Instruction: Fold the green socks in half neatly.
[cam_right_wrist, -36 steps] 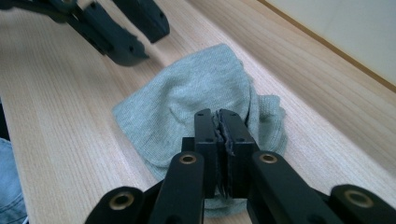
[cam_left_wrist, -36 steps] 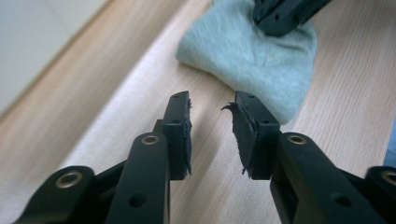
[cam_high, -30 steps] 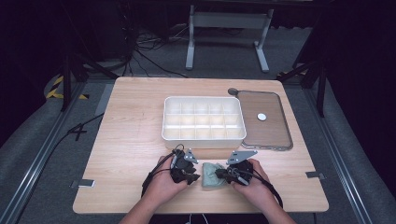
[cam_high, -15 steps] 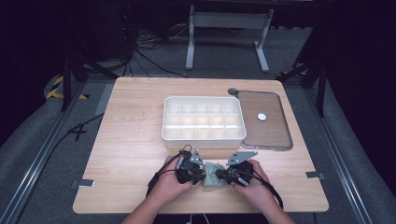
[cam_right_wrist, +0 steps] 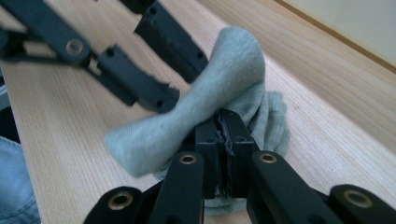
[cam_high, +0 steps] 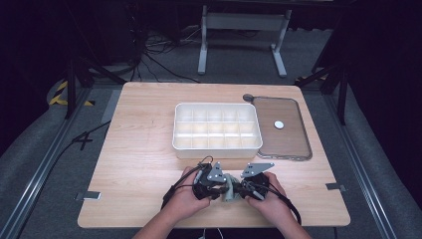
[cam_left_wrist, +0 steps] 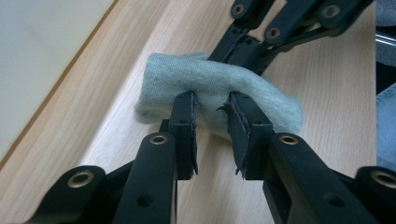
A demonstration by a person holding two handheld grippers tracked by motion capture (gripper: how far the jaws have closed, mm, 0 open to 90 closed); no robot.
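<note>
The grey sock point(cam_left_wrist: 219, 95) lies bunched on the table point(cam_high: 139, 149), near its front edge, right between the two grippers. In the high view it is just a small pale lump point(cam_high: 228, 186) squeezed between the person's hands.

The right gripper point(cam_right_wrist: 225, 133) has its jaws pinched tight on a fold of the sock, so the cloth rises from the pads and flops over to one side in a thick roll. The rest of the sock sits crumpled under and behind those jaws.

The left gripper point(cam_left_wrist: 211, 114) comes at the sock from the opposite side. Its jaws stand partly apart and have just been opening a little, with the edge of the sock reaching into the gap between them. The pad tips sit against the cloth, but I cannot tell whether they press it.

Both hands crowd the spot, so from above the jaws themselves are hidden under the gripper bodies and grey plates. The far end of the sock is covered by the right gripper's linkage in the left gripper view.

Further back stands a white divided tray point(cam_high: 217, 128), and just beside it to the right a brown lid point(cam_high: 283, 130).
</note>
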